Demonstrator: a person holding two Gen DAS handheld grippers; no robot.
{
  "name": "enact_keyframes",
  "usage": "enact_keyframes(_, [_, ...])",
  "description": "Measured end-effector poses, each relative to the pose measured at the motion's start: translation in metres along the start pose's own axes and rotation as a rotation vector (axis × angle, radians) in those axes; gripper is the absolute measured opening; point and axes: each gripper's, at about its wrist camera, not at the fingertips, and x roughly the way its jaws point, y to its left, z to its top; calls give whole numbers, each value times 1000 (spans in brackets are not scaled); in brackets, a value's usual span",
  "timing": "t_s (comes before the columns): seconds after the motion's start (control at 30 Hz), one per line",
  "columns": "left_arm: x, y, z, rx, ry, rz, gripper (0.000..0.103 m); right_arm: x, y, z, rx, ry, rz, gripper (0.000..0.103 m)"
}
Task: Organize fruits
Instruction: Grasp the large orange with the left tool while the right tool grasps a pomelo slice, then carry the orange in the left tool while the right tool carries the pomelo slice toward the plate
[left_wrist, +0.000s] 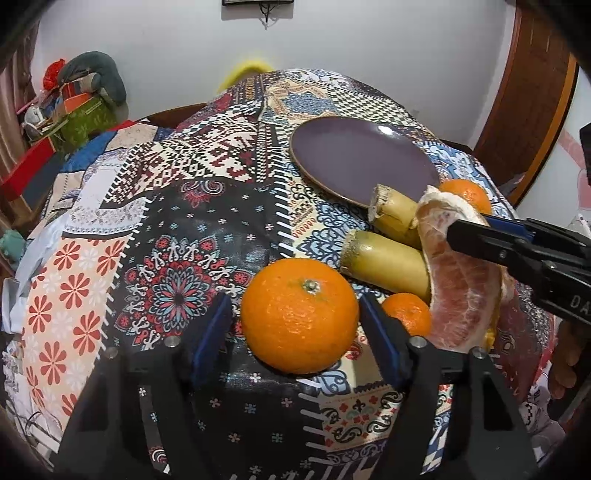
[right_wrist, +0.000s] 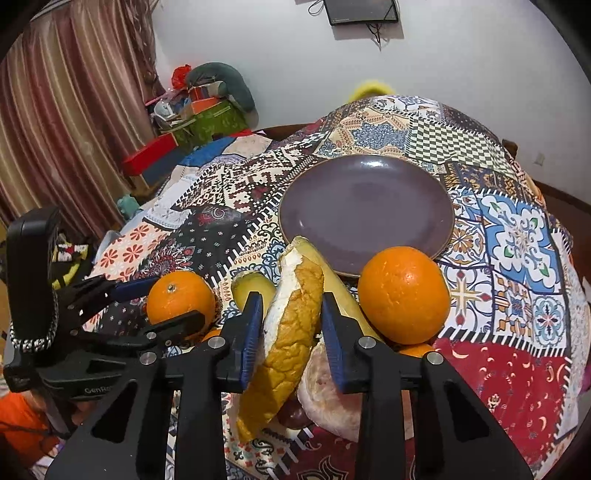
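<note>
A patchwork cloth (left_wrist: 192, 236) covers the table, where the left gripper (left_wrist: 295, 317) stands open around an orange (left_wrist: 299, 314), its pads just clear of the peel. The right gripper (right_wrist: 291, 332), whose neighbour's body reads "GenRo", pinches a pomelo wedge (right_wrist: 291, 325) by its rind, with bananas (left_wrist: 388, 266) and more oranges beside it. Farther off lie an empty purple plate (right_wrist: 365, 210), then boxes (right_wrist: 207, 114), a striped curtain (right_wrist: 74, 110) and a white wall.

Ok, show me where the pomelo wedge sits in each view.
Left wrist view: pomelo wedge at right, in the right gripper.
Right wrist view: pomelo wedge lower centre, between the gripper's fingers.
Shared landmark: purple plate, just beyond it.
</note>
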Motion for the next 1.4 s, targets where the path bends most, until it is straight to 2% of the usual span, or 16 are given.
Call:
enact_keyframes(0.37, [-12, -2, 0, -2, -22, -8, 64, -16, -2, 1, 53, -39, 38, 22])
enact_keyframes(0.6, [-35, -7, 8, 8, -82, 13, 64, -40, 4, 9, 39, -102, 33, 20])
enact_keyframes(0.97, [-70, -11, 41, 3, -202, 30, 64, -81, 1, 29, 23, -218, -1, 20])
enact_keyframes(1.4, [-72, -14, 88, 19, -293, 82, 64, -94, -30, 58, 35, -307, -79, 20])
